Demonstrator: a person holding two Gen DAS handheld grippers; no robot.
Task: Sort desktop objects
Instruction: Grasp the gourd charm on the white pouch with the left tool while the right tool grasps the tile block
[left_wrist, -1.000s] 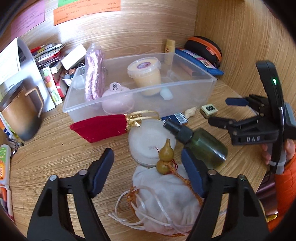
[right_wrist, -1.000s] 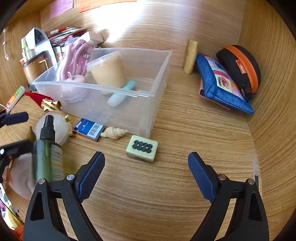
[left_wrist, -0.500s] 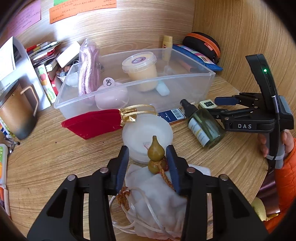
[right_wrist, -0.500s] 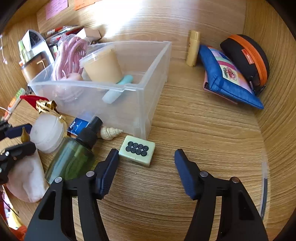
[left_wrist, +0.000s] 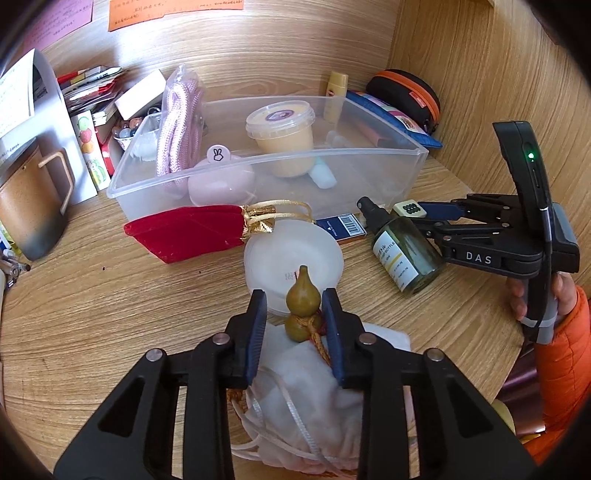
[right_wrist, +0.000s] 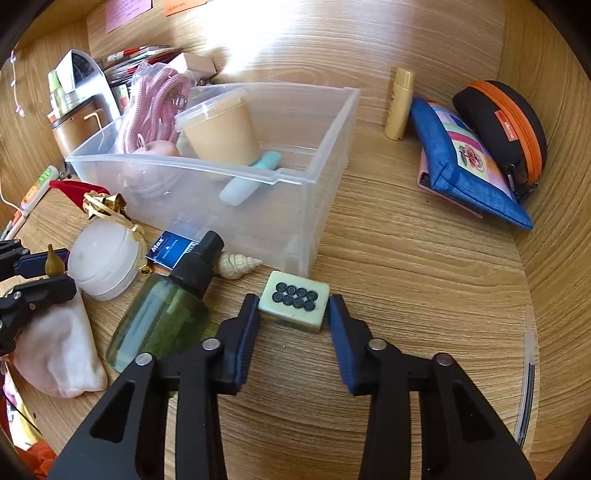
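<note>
A small olive gourd charm (left_wrist: 303, 295) on a tasselled cord lies on a white drawstring pouch (left_wrist: 306, 387). My left gripper (left_wrist: 293, 310) straddles it with jaws closing; a gap still shows on the left pad's side. A pale green mahjong tile (right_wrist: 293, 301) with black circles lies on the wooden desk. My right gripper (right_wrist: 293, 308) has both pads against its ends, still tightening. The left wrist view shows that tile (left_wrist: 410, 208) at the right gripper's tips. A clear plastic bin (right_wrist: 325, 147) stands behind.
A green spray bottle (right_wrist: 162, 321) lies against the right gripper's left finger. A white round jar (left_wrist: 291, 254), red pouch (left_wrist: 184, 232), blue card (left_wrist: 341, 229) and shell (right_wrist: 238, 264) sit before the bin. A blue purse (right_wrist: 469, 173) and black case (right_wrist: 506, 125) are far right.
Both grippers' jaws narrowed from wide apart, the left around the gourd, the right onto the mahjong tile. The green spray bottle swung round toward the right gripper.
</note>
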